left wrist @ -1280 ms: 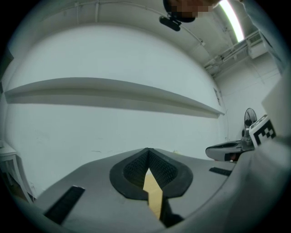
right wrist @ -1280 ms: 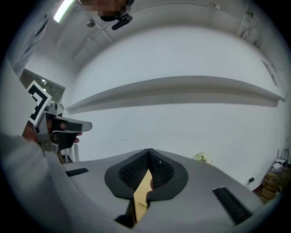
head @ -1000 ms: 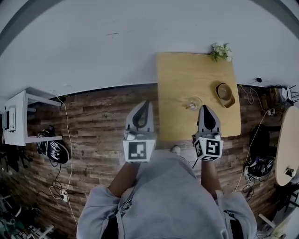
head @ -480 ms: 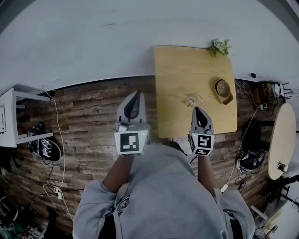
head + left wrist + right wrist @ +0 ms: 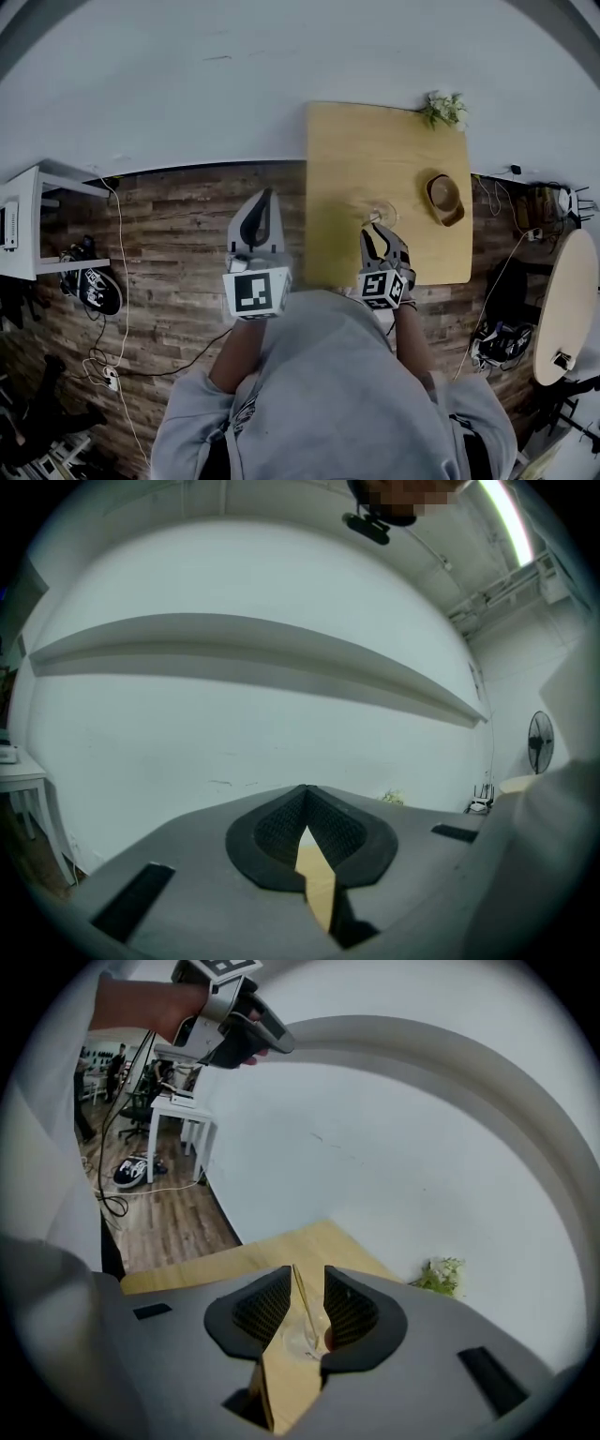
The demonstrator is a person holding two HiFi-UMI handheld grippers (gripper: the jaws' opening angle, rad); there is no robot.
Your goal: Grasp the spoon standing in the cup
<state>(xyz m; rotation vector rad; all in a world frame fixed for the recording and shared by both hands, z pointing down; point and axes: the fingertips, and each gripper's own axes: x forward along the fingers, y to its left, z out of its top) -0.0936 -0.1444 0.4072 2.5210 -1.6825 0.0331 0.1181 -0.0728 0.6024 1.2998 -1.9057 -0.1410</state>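
Observation:
A clear glass cup [image 5: 380, 213] stands near the front edge of the light wooden table [image 5: 347, 159], with a thin spoon [image 5: 373, 217] standing in it. My right gripper [image 5: 375, 234] hovers just in front of the cup, its jaws opening. In the right gripper view the spoon's handle [image 5: 299, 1299] rises in the gap between the right gripper's [image 5: 307, 1277] pads, close to the left one, and the cup [image 5: 302, 1337] lies just beyond; no pad presses on it. My left gripper [image 5: 265, 199] hangs over the floor left of the table, shut and empty [image 5: 306, 791].
A wooden bowl [image 5: 444, 197] sits to the right of the cup and a small bunch of flowers [image 5: 443, 108] at the table's far right corner. On the floor are shoes [image 5: 92, 286] and cables by a white desk [image 5: 23, 225]. A round table [image 5: 562, 305] stands at right.
My right gripper has moved left and up to the cup, and its jaws have parted. The left gripper has drifted slightly left, still over the floor.

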